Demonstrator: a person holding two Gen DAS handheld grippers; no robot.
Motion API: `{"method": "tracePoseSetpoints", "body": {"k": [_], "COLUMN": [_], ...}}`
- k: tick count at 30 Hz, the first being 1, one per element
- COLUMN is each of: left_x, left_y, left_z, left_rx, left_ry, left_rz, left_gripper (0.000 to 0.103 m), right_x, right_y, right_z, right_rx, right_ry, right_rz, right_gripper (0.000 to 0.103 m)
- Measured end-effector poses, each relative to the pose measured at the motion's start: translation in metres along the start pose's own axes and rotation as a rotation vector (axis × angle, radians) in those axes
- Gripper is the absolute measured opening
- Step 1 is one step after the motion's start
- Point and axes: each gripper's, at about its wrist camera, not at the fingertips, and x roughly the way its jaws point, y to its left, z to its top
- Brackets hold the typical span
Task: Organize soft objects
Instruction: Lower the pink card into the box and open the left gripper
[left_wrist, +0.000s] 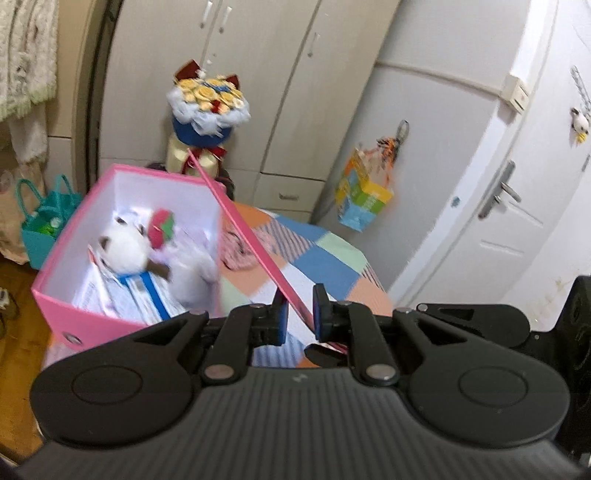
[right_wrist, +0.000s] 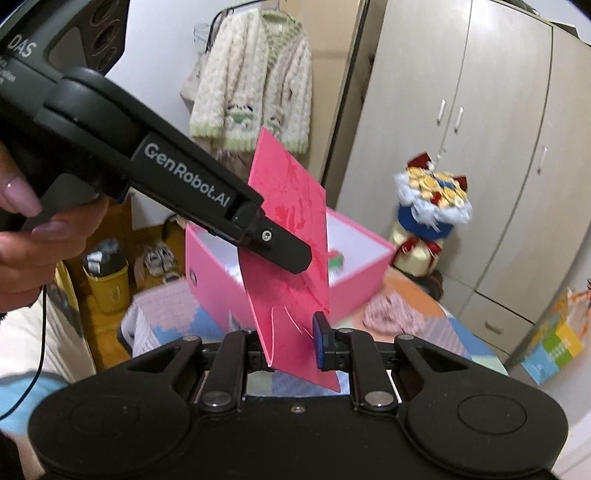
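Observation:
A pink box stands open on the patchwork bed cover. Inside lie a white plush toy, a red and green plush and some papers. Both grippers hold the box's flat pink lid upright in the air in front of the box. My right gripper is shut on the lid's lower edge. In the right wrist view my left gripper reaches in from the upper left and clamps the lid's middle. The left wrist view shows the lid edge-on, running between the fingers of my left gripper.
A flower bouquet stands behind the box against the wardrobe. A pink cloth lies on the cover beside the box. A teal bag sits on the floor, a colourful bag hangs near the door, and a cardigan hangs at the back.

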Motion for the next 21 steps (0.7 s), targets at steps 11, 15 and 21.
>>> {"method": "tracePoseSetpoints", "body": {"k": [11, 15, 21], "left_x": [0.024, 0.043, 0.078], "left_y": [0.060, 0.088, 0.122], "left_z": [0.060, 0.062, 0.056], "left_rx": [-0.052, -0.110, -0.156], "left_ry": [0.014, 0.030, 0.078], "left_rz": [0.111, 0.114, 0.152], "left_gripper": [0.012, 0.012, 0.012], "right_x": [0.077, 0.110, 0.153], "right_y": [-0.015, -0.017, -0.020], "right_z": [0.043, 0.044, 0.040], "right_rx": [0.119, 0.162, 0.205], "right_ry": [-0.029, 0.002, 0.079], "right_rz": [0.105, 0.142, 0.177], "right_gripper": [0.020, 0.020, 0.020]}}
